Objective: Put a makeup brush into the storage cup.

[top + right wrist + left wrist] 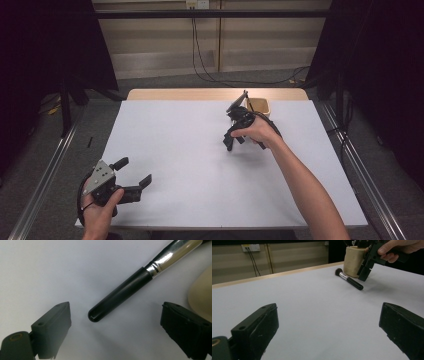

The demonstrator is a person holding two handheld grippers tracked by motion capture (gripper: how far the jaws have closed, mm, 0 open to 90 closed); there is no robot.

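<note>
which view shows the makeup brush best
The left gripper view: the whole makeup brush lies on the table beside the cup. The right gripper view gives only its handle and ferrule close up.

Bare forearms; black left gripper (135, 173) with grey screw-dotted triangular plate; black right gripper (231, 140), blocky fingers (53, 326).

In the high view we can't make out the brush, hidden behind the right gripper (231, 141) & hand. The cup (259, 105) is partly covered there too. In the right gripper view the brush (120, 293) runs off the top edge, bristles cut off; the cup (201, 293) is cropped at the right. Cup top is cut off in the left gripper view.
</note>
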